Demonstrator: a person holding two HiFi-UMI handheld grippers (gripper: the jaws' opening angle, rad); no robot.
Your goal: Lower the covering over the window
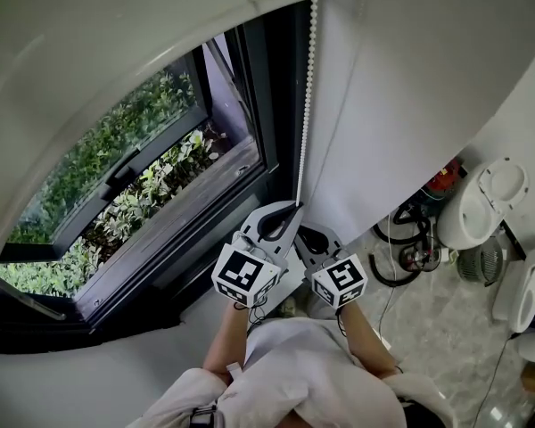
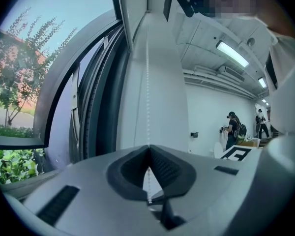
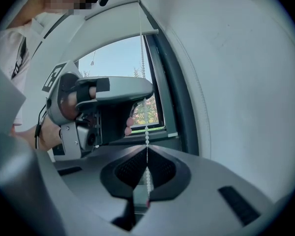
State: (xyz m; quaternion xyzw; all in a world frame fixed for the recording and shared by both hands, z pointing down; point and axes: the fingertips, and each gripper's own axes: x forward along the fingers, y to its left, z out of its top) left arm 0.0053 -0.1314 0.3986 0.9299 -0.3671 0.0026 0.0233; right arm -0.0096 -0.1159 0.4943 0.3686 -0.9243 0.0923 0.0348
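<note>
A: Grippers?

B: Both are clamping the chain [image 3: 147, 132]. The right gripper [image 3: 147, 152] is holding its jaws together on the beads, which are passing between the pads. The left gripper [image 2: 148, 149] is doing likewise, with its jaws pressed together on the chain. In the head view it is sitting just beside the right one and nearer the window.

A: Where is the chain running?

B: It is rising straight up from both grippers, alongside the dark frame [image 1: 276, 105] and beside the white wall [image 1: 410, 78].

A: And the covering?

B: The blind is sitting high. Its bottom rail [image 3: 146, 32] is showing near the window's top, well above both grippers. The pane [image 1: 143, 181] below is standing uncovered, with green plants [image 1: 116, 141] showing outside.
</note>
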